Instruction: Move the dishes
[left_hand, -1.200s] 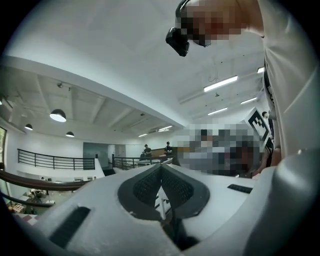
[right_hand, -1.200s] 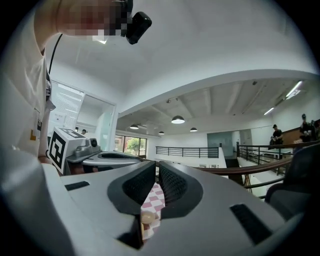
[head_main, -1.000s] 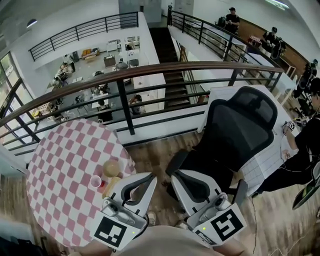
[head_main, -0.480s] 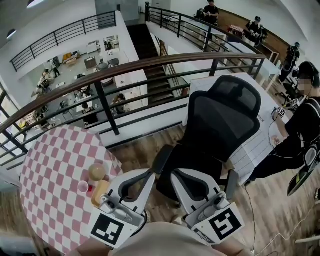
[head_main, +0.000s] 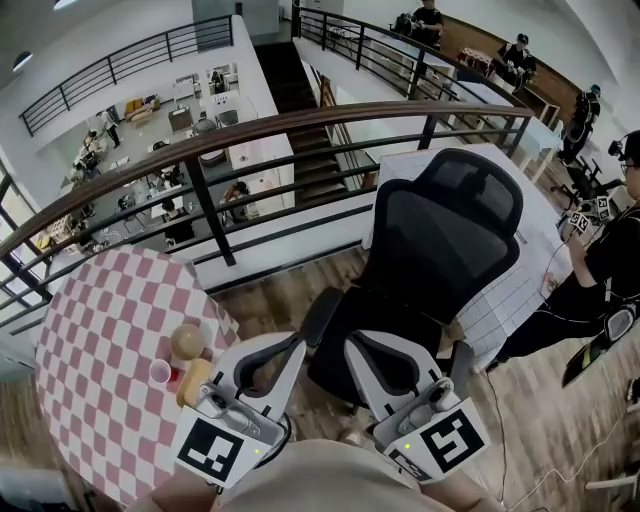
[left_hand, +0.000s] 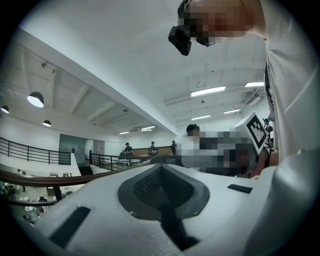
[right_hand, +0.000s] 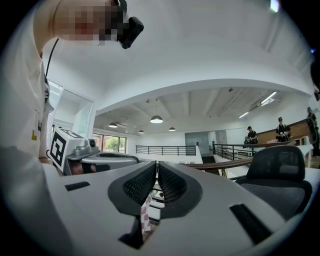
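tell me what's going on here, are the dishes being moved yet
Not yet. A person holds a gripper in each hand. Both the left gripper and the right gripper have their jaws shut with nothing between them. They point out in front of the person, toward a black office chair. The dishes, a tan bowl, a small pink cup and a yellowish piece, sit untouched near the edge of the round checkered table, beside the left gripper.

The left gripper (head_main: 290, 352) is matt white plastic, the table (head_main: 90, 360) cloth-covered, the floor (head_main: 270, 300) wood, the chair (head_main: 450, 250) mesh.
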